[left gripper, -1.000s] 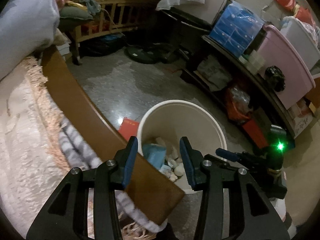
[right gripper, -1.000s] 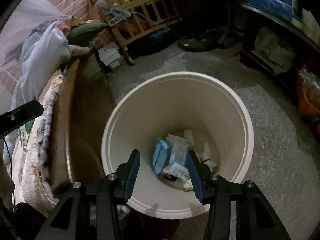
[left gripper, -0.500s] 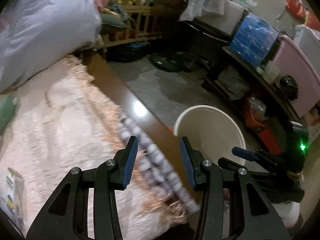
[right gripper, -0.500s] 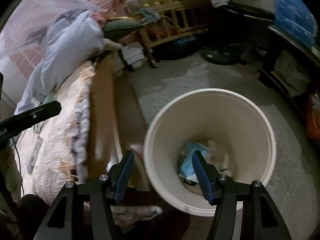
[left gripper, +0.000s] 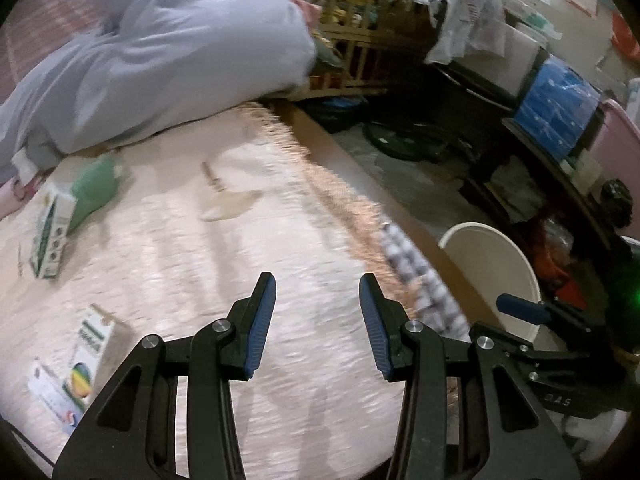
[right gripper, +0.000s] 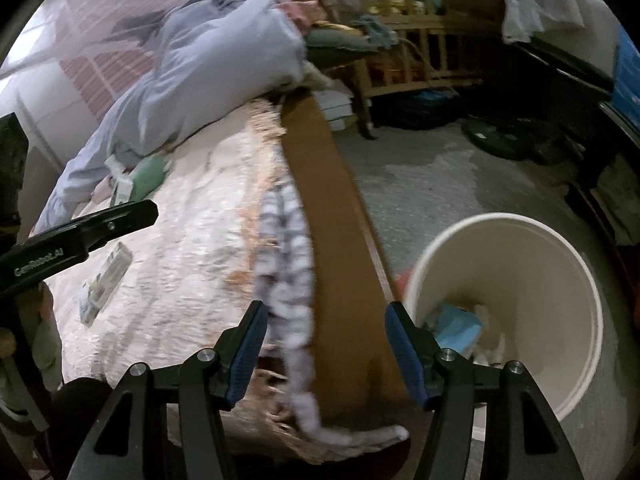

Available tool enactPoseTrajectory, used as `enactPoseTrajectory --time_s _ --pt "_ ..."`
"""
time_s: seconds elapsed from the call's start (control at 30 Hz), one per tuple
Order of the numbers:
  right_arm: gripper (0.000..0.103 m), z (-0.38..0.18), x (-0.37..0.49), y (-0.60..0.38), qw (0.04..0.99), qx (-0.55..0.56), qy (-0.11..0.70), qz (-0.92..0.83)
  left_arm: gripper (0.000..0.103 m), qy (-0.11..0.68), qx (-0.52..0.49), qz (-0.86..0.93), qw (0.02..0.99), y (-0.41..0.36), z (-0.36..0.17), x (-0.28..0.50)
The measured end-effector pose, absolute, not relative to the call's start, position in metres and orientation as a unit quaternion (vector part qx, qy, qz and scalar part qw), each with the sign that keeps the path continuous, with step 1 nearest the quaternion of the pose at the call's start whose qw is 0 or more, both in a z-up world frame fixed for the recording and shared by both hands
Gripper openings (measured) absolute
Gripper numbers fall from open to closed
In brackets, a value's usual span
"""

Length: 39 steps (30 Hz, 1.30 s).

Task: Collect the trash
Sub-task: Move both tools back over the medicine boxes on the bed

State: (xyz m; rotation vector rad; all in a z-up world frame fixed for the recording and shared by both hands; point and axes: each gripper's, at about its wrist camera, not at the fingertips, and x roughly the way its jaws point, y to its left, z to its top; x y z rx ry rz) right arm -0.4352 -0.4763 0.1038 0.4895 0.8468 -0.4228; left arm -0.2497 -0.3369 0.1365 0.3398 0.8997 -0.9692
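A cream waste bin (right gripper: 588,280) stands on the floor beside the bed, with blue and white trash (right gripper: 456,328) in its bottom. My right gripper (right gripper: 326,306) hangs open and empty over the bed's wooden side board (right gripper: 332,220), left of the bin. My left gripper (left gripper: 317,280) is open and empty above the pale fluffy blanket (left gripper: 200,280). On the blanket lie a green-and-white carton (left gripper: 48,236), a second printed carton (left gripper: 86,364), a green packet (left gripper: 94,194) and a flat beige scrap (left gripper: 230,204). The bin (left gripper: 492,272) shows at the right of the left wrist view.
A light blue duvet (left gripper: 172,48) is heaped at the bed's far end. A striped cloth (right gripper: 286,264) hangs over the board. Beyond the grey floor (right gripper: 420,176) stand a wooden cot (right gripper: 420,60), dark shelves and a blue box (left gripper: 556,112).
Both views have swung left, from over the bin to over the bed. The bin has slid to the right edge. The right jaws have spread wider; the left jaws are unchanged.
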Motion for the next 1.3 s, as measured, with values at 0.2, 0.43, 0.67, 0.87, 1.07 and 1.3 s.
enactPoseTrajectory --time_s 0.2,0.43,0.67,0.87,1.07,1.3 --pt "0.06 0.109 -0.408 -0.453 0.869 0.219 0.407 -0.178 0.041 0.42 0.147 -0.422 0.79 -0.307 0.135 -0.23" --pt "0.062 0.111 -0.38 -0.424 0.875 0.202 0.415 -0.146 0.041 0.423 0.138 -0.395 0.804 -0.271 0.134 -0.212" --pt "0.063 0.11 -0.35 -0.394 0.878 0.183 0.429 -0.107 0.041 0.436 0.13 -0.356 0.816 -0.222 0.128 -0.183" --pt "0.065 0.104 -0.317 -0.366 0.877 0.158 0.449 -0.07 0.041 0.45 0.127 -0.312 0.827 -0.173 0.12 -0.155" --pt "0.068 0.093 -0.278 -0.338 0.866 0.146 0.478 -0.017 0.041 0.473 0.118 -0.259 0.834 -0.115 0.106 -0.138" --pt "0.068 0.079 -0.225 -0.303 0.852 0.125 0.509 0.021 0.041 0.499 0.118 -0.215 0.831 -0.065 0.08 -0.126"
